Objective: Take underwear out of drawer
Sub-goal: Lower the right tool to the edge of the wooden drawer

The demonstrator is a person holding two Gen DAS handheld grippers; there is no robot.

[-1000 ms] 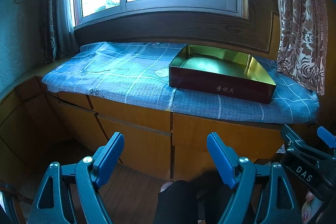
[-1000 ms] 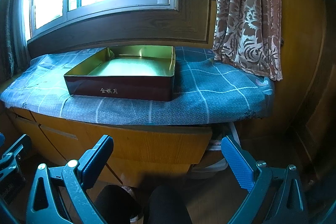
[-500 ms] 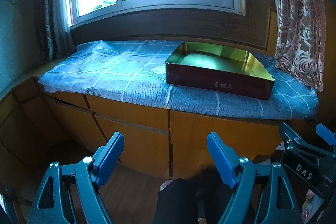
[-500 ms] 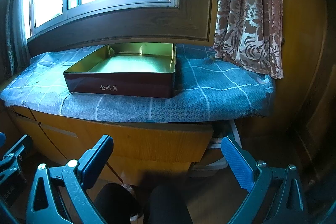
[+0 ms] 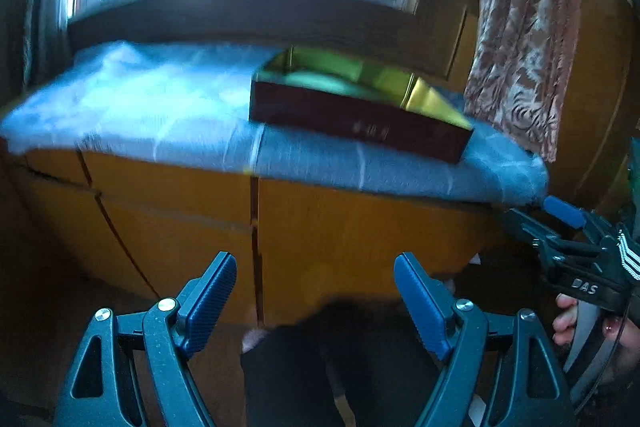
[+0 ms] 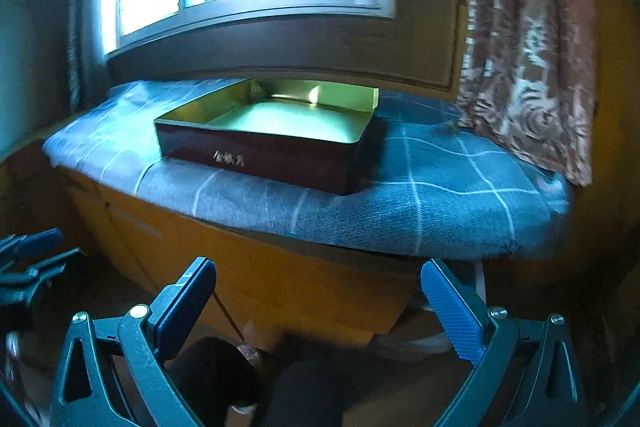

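No underwear shows in either view. Wooden drawer fronts (image 5: pixel 340 239) (image 6: pixel 304 283) run under a window seat, and the right-hand one looks slightly ajar, with something white (image 6: pixel 477 277) at its right end. My left gripper (image 5: pixel 316 301) is open and empty, a short way in front of the drawer fronts. My right gripper (image 6: pixel 320 307) is also open and empty, facing the right-hand drawer. The right gripper (image 5: pixel 576 251) appears at the right edge of the left wrist view, held by a hand (image 5: pixel 566 323). The left gripper (image 6: pixel 28 263) shows at the left edge of the right wrist view.
A blue checked cloth (image 6: pixel 440 195) covers the seat top. On it stands an empty dark red box with a gold inside (image 5: pixel 360 115) (image 6: pixel 272 135). A patterned curtain (image 6: pixel 528 47) hangs at the right. The person's dark-clad knees (image 5: pixel 340 367) sit low between the fingers.
Both grippers have moved closer to the drawer fronts and tilted. The left one swung right. The views are now blurred by motion. Both stay open.
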